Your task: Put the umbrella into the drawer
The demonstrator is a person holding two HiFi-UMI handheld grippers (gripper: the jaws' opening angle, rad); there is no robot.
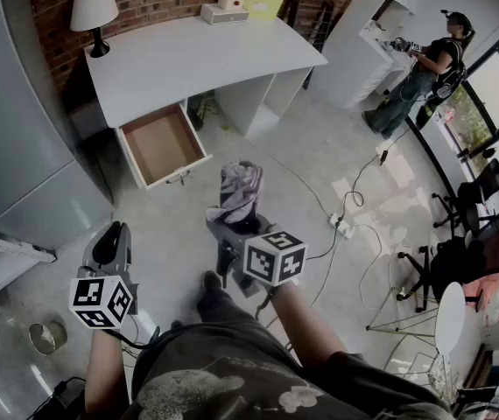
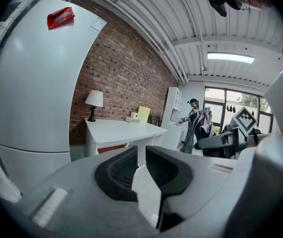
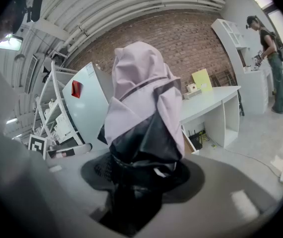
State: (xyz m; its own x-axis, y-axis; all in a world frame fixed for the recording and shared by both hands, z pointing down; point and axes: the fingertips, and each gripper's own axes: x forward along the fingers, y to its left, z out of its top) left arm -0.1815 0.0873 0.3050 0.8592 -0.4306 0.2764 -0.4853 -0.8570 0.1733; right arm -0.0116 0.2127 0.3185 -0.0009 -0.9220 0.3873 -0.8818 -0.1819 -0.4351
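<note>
Folded lilac-and-black fabric umbrella point(image 3: 141, 103) point(image 1: 239, 191) clamped upright between the jaws of the right gripper point(image 3: 136, 170) point(image 1: 229, 233), over the middle of the floor. Low at left, left gripper point(image 2: 142, 170) point(image 1: 114, 243) with jaws narrowly apart, holding nothing. Farther off, open brown wooden drawer point(image 1: 162, 138) pulled out under the left end of the white curved desk point(image 1: 197, 59), well apart from the umbrella.

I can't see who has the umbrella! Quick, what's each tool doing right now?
Left tool: open a little, nothing between its jaws.
Right tool: closed on the folded umbrella.
</note>
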